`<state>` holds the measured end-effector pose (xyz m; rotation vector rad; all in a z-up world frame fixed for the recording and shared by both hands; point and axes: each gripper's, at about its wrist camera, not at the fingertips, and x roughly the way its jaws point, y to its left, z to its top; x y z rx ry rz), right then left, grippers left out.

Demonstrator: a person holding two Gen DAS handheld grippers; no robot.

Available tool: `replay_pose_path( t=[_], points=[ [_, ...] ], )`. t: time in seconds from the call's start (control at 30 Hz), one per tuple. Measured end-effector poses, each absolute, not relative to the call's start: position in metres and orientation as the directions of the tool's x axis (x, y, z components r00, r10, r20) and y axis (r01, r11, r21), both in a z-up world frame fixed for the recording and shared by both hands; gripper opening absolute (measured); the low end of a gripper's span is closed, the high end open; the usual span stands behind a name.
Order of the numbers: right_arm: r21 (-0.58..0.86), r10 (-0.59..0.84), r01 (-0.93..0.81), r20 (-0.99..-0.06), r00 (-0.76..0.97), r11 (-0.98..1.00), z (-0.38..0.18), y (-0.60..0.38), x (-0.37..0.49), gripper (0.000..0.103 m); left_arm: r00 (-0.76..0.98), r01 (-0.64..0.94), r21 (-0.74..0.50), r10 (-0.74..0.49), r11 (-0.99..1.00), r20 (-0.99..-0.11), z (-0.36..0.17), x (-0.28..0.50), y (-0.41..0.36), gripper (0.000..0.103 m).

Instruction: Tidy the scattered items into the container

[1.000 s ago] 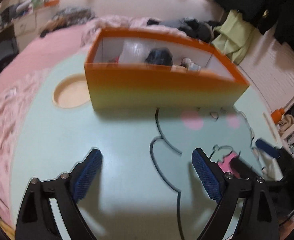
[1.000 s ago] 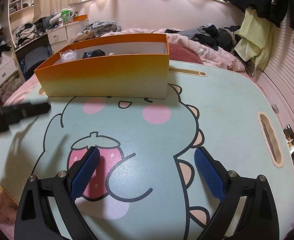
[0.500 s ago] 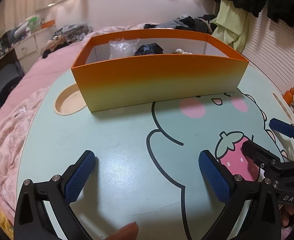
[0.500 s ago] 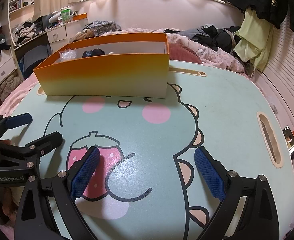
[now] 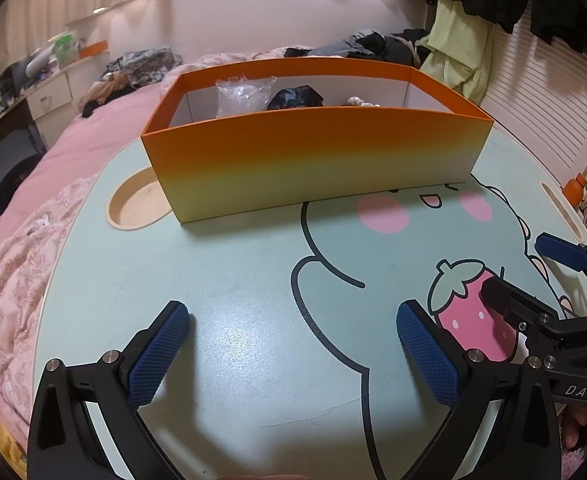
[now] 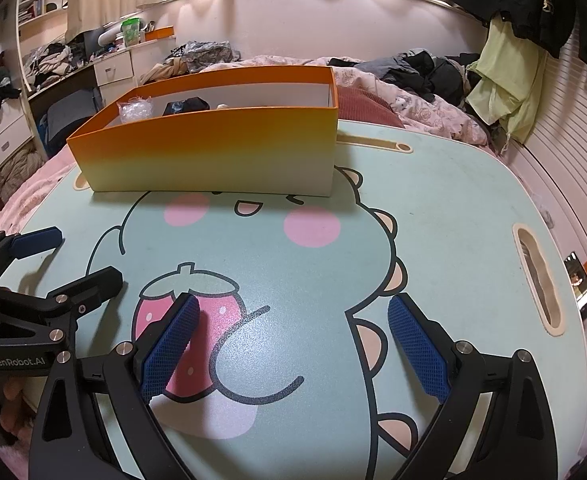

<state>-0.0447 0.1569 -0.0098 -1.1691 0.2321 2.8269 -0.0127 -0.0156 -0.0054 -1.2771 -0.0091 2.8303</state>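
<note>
Orange-to-yellow box (image 5: pixel 313 160) at far side of mint cartoon table (image 5: pixel 233 280), holding clear bag (image 5: pixel 243 94), black item (image 5: pixel 295 98), pale beads (image 5: pixel 359 101). Left gripper (image 5: pixel 293 344) and right gripper (image 6: pixel 289 344) both spread wide, empty. Round cup recess (image 5: pixel 135 206) clear only in left view; handle slot (image 6: pixel 537 280) only in right.

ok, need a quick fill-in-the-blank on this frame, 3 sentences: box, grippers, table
1. The box fades from ____ at the rim to pale yellow at the base.
2. The left gripper and right gripper both stand ____, nothing between their pads.
3. The fruit printed on the table is a ____.

Missing words: orange; open; strawberry
</note>
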Motion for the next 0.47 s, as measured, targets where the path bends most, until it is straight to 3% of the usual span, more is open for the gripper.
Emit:
replay_pose_path(
  t=[0.47],
  points=[
    [0.111, 0.010, -0.125, -0.707, -0.708, -0.986, -0.0099, 0.1567, -0.0447, 0.095, -0.662, -0.032, -0.020, 0.036, -0.999, -0.749, -0.0053, -0.0129, -0.0172, 0.103]
  ],
)
